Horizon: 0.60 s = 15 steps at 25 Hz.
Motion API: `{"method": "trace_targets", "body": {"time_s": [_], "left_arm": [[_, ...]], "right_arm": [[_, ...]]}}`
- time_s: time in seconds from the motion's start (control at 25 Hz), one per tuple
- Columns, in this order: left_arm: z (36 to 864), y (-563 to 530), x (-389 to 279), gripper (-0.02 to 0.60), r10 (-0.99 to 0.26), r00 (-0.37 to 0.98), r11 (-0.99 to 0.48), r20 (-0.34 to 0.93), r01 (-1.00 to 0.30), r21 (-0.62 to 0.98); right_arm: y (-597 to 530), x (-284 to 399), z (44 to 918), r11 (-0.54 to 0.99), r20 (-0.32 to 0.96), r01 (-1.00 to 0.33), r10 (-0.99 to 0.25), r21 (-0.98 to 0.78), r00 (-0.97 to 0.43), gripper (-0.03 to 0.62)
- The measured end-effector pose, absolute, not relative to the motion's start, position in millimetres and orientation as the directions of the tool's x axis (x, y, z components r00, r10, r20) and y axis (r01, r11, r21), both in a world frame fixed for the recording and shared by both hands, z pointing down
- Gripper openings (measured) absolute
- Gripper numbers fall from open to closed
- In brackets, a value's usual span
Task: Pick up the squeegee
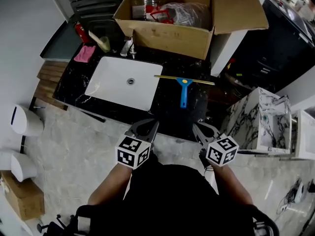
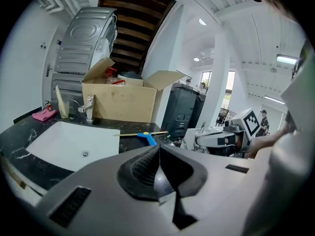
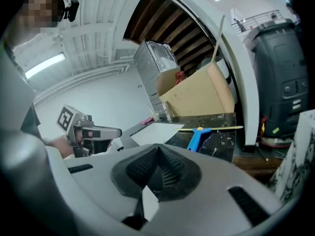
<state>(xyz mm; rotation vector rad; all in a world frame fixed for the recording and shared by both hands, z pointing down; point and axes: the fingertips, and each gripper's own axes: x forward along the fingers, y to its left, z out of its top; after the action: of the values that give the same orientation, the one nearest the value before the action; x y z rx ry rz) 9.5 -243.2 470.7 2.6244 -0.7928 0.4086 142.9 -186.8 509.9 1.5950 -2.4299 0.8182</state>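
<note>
The squeegee (image 1: 183,86), with a blue handle and a long yellow blade, lies flat on the black marble counter (image 1: 170,107), to the right of the sink. It also shows in the left gripper view as the squeegee (image 2: 145,136) and in the right gripper view as the squeegee (image 3: 198,134). My left gripper (image 1: 151,125) and right gripper (image 1: 198,127) hang side by side in front of the counter's near edge, short of the squeegee. Both are shut with nothing between their jaws. The left gripper (image 2: 158,149) points at the counter, and so does the right gripper (image 3: 158,148).
A white sink (image 1: 123,82) with a faucet (image 1: 129,47) takes up the counter's left half. An open cardboard box (image 1: 167,33) stands at the back. A pink cloth (image 1: 84,53) lies at the far left. A marble-patterned cabinet (image 1: 261,114) stands to the right, and white bins (image 1: 24,120) on the floor at left.
</note>
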Motion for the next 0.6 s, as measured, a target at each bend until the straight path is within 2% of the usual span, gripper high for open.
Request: {"method": "trace_targets", "body": {"time_s": [0.6], "left_arm": [[489,-337,16,0.017,-0.257,0.885,-0.872,0.388,-0.385,0.301]], "right_arm": [[-273,126,516,0.104,0.487,-0.961,-0.845,-0.255,-0.22,0.009]]}}
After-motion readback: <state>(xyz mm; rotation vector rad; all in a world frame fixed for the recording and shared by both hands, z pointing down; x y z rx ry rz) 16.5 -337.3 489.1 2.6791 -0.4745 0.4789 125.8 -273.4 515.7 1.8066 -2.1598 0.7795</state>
